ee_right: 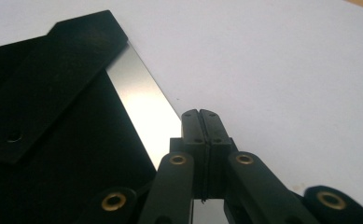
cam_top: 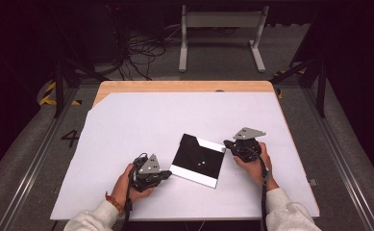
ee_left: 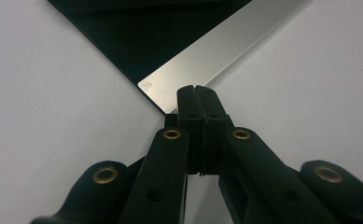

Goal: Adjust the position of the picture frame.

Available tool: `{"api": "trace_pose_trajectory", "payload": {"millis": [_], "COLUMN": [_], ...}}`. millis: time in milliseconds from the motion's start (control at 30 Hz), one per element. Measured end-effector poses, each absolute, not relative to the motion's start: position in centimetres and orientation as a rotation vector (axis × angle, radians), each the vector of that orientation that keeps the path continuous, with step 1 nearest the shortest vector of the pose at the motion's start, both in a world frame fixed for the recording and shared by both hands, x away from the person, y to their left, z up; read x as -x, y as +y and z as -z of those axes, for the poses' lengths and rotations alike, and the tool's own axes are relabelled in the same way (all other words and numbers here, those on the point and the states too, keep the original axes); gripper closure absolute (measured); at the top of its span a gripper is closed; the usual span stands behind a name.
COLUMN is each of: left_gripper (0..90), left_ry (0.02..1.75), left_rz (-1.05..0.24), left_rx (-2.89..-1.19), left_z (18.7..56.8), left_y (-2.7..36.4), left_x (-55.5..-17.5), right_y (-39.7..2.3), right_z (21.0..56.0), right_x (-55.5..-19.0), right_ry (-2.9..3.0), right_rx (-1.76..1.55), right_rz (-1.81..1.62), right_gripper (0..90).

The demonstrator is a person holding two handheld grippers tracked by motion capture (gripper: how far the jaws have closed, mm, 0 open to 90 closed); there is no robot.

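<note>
A black plate (cam_top: 197,159) with a silver strip along two of its opposite edges lies flat on the white sheet (cam_top: 141,120) that covers the bench (cam_top: 175,86), a little nearer the person than the middle and turned so its corners point toward and away from the person. Two small pale dots sit near its centre in the high view.

The left tool (cam_top: 168,174) is held in the left hand (cam_top: 127,185) just beside the plate's near left corner. In the left gripper view its jaws are clenched together with nothing between them, and the tips (ee_left: 198,91) rest at the edge of the silver strip (ee_left: 216,49) close to that corner; whether they touch the metal or only hang over it I cannot tell.

The right tool (cam_top: 226,143) is held in the right hand (cam_top: 254,166) at the plate's far right corner. In the right gripper view its jaws are likewise clenched on nothing, and the tips (ee_right: 200,114) sit just beside the end of the other silver strip (ee_right: 144,100), over the white sheet rather than on the plate. A raised black bar (ee_right: 48,79) with two holes lies across the plate in that view.

A grey three-cornered plate tops each tool, and a cable trails back from each toward the person's pale sleeves. Beyond the bench stand a white frame (cam_top: 220,36) and loose cables (cam_top: 141,53) on the floor
</note>
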State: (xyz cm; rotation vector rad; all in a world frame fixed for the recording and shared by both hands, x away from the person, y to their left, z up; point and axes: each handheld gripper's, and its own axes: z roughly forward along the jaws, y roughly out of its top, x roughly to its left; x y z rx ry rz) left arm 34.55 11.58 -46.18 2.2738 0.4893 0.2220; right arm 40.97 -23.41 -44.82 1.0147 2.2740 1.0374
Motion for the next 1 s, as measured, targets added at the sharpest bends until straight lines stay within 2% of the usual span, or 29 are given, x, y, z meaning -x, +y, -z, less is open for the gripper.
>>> {"api": "trace_pose_trajectory", "payload": {"millis": [367,1000], "left_gripper": [89.7,89.9], "left_ry": [0.528,0.524], "left_rz": [-0.233,-0.247], "left_rx": [-2.285,-2.299], "left_z": [46.5,46.4], "left_y": [11.5,11.3], "left_x": [-35.0,-35.3], "right_y": [-23.7,-23.6], "right_z": [45.8,45.6], "right_x": [-42.4,-42.5], "right_ry": [2.277,2.322], "right_rx": [-1.068,-1.005], "right_rz": [-1.0,-0.958], "right_gripper": [90.0,90.0]}}
